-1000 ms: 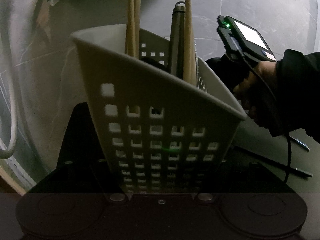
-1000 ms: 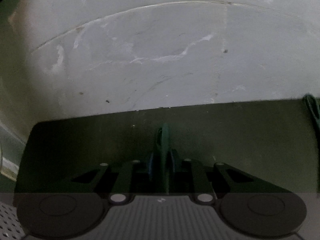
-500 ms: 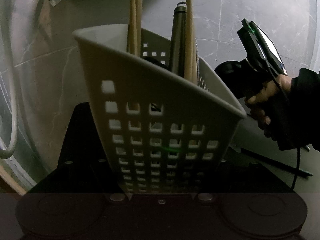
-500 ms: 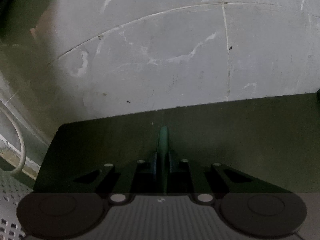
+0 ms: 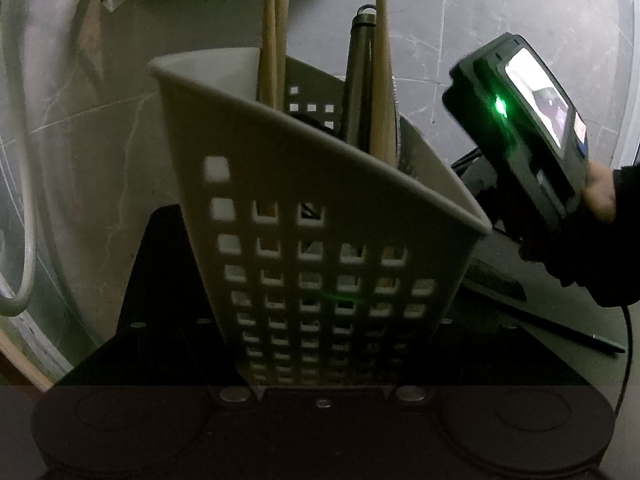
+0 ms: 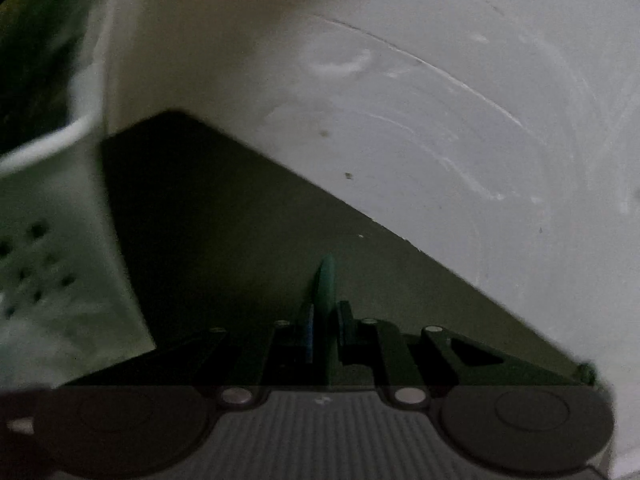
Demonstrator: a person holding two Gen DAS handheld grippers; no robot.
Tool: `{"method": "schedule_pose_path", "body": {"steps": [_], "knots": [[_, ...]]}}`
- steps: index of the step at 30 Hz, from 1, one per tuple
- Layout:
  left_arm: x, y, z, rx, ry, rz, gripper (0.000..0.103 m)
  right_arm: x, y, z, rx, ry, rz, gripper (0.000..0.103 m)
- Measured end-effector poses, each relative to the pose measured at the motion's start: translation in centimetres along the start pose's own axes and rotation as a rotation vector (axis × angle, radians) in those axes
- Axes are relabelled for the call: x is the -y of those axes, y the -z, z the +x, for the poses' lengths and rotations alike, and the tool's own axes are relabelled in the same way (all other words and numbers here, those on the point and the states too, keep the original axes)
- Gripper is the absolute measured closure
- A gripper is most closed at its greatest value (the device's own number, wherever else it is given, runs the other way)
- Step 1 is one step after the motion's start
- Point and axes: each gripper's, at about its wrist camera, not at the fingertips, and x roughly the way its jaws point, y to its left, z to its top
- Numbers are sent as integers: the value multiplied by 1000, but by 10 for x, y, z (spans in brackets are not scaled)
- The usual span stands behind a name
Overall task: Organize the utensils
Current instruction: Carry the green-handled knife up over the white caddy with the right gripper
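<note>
In the left gripper (image 5: 320, 384), a white perforated utensil caddy (image 5: 320, 208) - jaws clamped on its narrow base, body leaning to the left above a black mat (image 5: 160, 280) on the marble bench (image 5: 100, 140). Inside the caddy, standing upright: pale wooden chopsticks (image 5: 268, 48) at the back left, a metal handle with a ring end (image 5: 360, 80) beside more wooden sticks at the right. Just right of the caddy's rim, the body of the right gripper (image 6: 326, 320) with a lit screen and a green light, held by a hand (image 5: 600, 196) in a dark sleeve. In the right wrist view, much blurred: jaws just closing, now pinched together on a thin green utensil (image 6: 327, 280) that stands on edge between them - what kind, impossible to tell. Caddy wall close at that view's left edge. Lying flat on the mat, low at the right, a thin dark stick (image 5: 560, 332). At the far left, a white cable (image 5: 24, 240).
</note>
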Motion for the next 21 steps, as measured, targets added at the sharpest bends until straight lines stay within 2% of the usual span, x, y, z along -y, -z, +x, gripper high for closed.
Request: {"method": "schedule_pose_path", "body": {"steps": [3,8,10,14,21], "knots": [[-1,0,0,1,1,-1,26,-15,2,-4,6,32,-84,92],[-1,-1,0,0,2,-2,26,-17,2,-8,-5,7,-56,90],[-1,0,0,1,0,1,26,-7,1,-5,-43,-52,15,89],[-2,0,1,1,-4,-2,26,10,1,0,-56,-88,133,88],[0,0,0,0,-4,3,26,51,1,15,-99,-204,368,88]]}}
